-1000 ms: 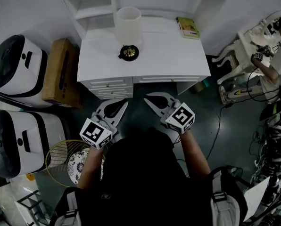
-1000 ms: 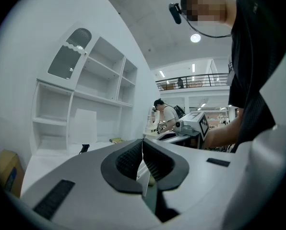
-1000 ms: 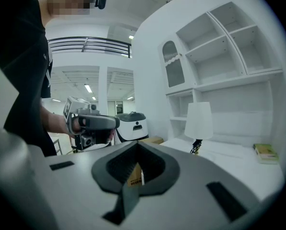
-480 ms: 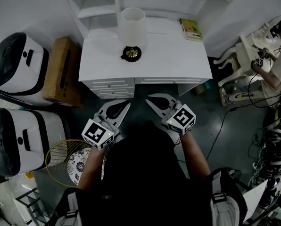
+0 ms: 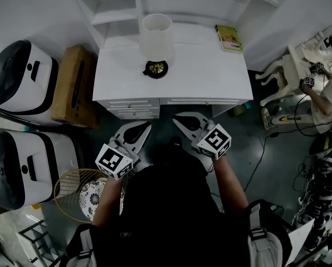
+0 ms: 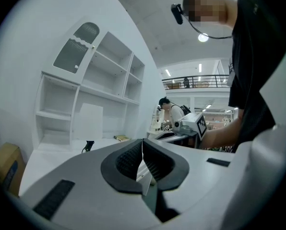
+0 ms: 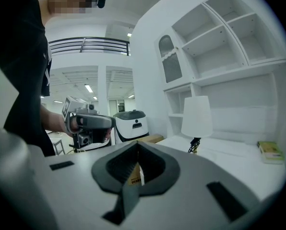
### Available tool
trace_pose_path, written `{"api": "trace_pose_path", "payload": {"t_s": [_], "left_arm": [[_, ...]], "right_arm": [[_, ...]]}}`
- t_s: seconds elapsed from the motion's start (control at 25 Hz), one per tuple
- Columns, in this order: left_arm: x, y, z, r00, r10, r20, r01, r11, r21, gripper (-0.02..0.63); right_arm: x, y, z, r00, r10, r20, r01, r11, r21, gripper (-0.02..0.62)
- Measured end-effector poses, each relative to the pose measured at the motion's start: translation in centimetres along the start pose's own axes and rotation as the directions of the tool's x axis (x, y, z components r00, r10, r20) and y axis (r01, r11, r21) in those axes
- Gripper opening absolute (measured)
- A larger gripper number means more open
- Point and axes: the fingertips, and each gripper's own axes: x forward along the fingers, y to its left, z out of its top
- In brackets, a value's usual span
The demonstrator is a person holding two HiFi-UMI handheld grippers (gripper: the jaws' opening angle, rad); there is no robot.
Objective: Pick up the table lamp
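Note:
The table lamp (image 5: 156, 39) has a white cylinder shade and a dark round base with brass. It stands on the white desk (image 5: 205, 71) near the desk's back left. In the right gripper view the lamp (image 7: 196, 117) stands ahead at right; in the left gripper view the lamp (image 6: 91, 123) is far off at left. My left gripper (image 5: 145, 128) and right gripper (image 5: 177, 118) hover in front of the desk's drawers, well short of the lamp. Both have their jaws together with nothing between them.
A green book (image 5: 229, 38) lies at the desk's back right. White shelves (image 5: 116, 4) rise behind the desk. A cardboard box (image 5: 72, 88) and two white-and-black machines (image 5: 18, 82) stand at left. A person sits at a white chair (image 5: 283, 71) at right. A wire basket (image 5: 77, 191) sits near my left side.
The view has shifted a little closer to the desk. Both grippers keep their jaws together and stay side by side in front of the drawers.

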Motion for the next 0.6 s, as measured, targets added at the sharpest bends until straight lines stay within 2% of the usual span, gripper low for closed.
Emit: {"api": "trace_pose_path", "payload": {"t_s": [0.6], "left_arm": [[5.4,5.4,1.0,0.996,0.093,-0.009,-0.093,0.995,-0.022,0.012]], "right_arm": [[1.7,-8.5,0.4,0.997,0.078,-0.011,-0.078,0.997,0.023,0.009]]}}
